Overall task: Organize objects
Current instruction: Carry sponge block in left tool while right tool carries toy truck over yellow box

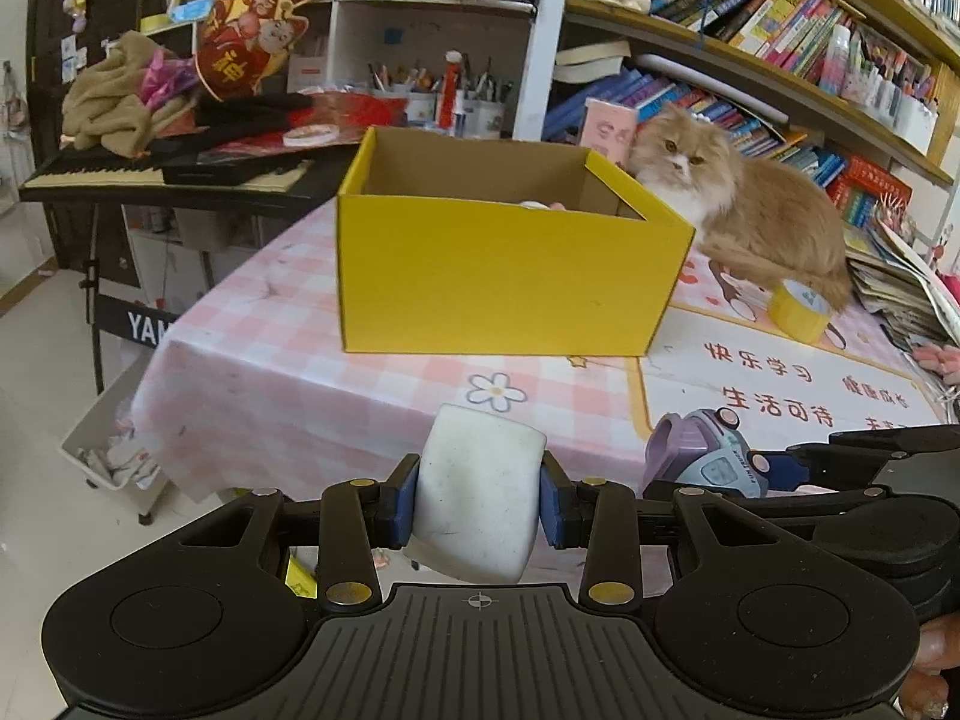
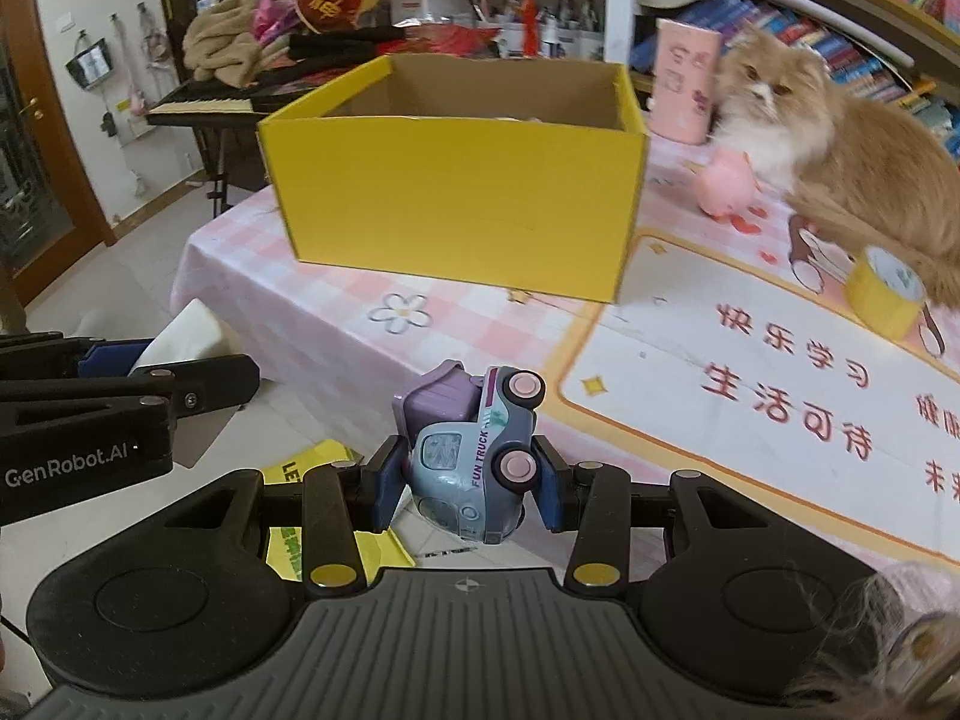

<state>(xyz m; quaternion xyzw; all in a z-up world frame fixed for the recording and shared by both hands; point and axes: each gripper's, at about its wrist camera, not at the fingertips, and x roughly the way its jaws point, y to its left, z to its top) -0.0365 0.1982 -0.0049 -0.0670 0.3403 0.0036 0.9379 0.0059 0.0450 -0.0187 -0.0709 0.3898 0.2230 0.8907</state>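
Two items inside yellow box point(image 1: 480, 276), barely visible

Both tools, left point(image 1: 478, 501) and right point(image 2: 468, 483), clamped, tilted downward.

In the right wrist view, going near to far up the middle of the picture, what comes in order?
Right gripper clamping a blue-and-purple toy truck → white flower print on the pink checked tablecloth → open yellow cardboard box → black keyboard piled with clutter.

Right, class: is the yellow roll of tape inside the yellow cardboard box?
No, the yellow roll of tape lies on the tablecloth outside the yellow cardboard box, beside the cat.
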